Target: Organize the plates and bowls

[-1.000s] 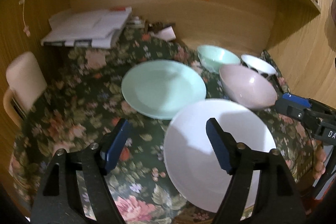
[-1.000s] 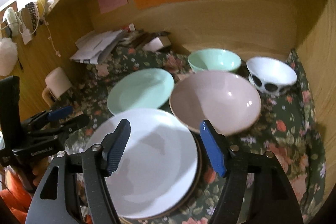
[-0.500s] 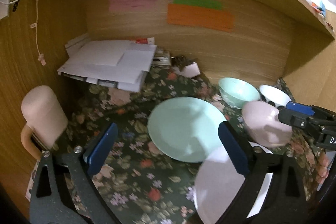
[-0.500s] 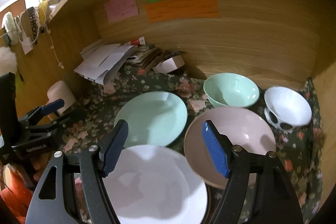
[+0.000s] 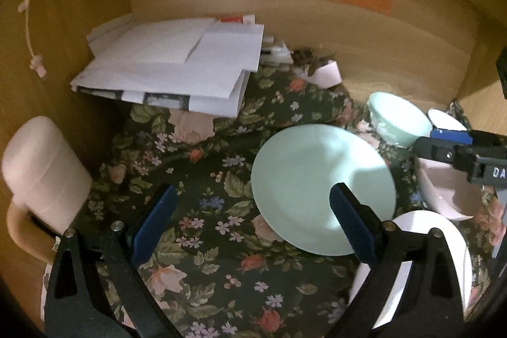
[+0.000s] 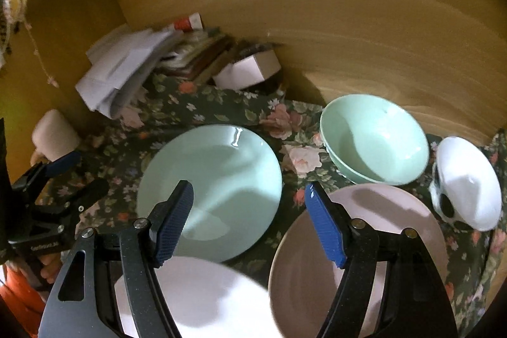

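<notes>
Dishes lie unsorted on the flowered desk, both pairs of fingers empty.

Nothing looks stacked yet, I judge: nearest the cameras is the white plate (image 6: 193, 296), with the pink bowl (image 6: 358, 246) to its right; behind the white plate lies the mint plate (image 6: 218, 179), and further back to the right of the mint plate stand the mint bowl (image 6: 377, 141) and the white spotted bowl (image 6: 465, 182), each apart on the desk (image 5: 202, 211). The left gripper (image 5: 253, 224) has its fingers spread very wide above the cloth, left of the mint plate, touching nothing. The right gripper (image 6: 250, 224) has its fingers moderately spread, hanging over the mint plate's near right edge, and holds nothing.
</notes>
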The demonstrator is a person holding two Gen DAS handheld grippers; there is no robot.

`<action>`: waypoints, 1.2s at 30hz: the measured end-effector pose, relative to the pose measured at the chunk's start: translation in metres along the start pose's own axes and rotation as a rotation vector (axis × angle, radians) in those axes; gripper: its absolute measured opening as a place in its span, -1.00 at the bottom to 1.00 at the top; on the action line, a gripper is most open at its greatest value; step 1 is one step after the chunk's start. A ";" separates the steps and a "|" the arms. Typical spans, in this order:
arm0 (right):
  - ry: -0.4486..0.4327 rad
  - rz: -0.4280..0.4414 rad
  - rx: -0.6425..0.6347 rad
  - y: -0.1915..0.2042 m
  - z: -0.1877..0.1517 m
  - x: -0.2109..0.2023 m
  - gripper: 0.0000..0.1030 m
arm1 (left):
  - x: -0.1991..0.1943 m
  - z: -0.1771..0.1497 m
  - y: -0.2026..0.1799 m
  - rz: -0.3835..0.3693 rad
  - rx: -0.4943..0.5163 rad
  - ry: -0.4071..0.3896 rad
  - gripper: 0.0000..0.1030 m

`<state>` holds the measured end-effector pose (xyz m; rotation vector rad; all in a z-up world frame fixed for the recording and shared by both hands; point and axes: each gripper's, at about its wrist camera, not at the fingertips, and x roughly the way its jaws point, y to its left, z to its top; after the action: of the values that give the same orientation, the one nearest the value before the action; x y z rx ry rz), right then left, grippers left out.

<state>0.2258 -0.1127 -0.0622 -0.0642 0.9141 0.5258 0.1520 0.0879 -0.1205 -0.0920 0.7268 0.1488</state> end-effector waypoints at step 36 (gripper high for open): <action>0.369 0.050 -0.007 -0.007 0.029 0.098 -0.34 | 0.066 -0.008 0.020 -0.081 -0.051 0.175 0.29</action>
<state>0.2990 -0.0715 -0.1208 -0.1486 1.2760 0.5742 0.1924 0.1130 -0.1713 -0.1849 0.8921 0.0822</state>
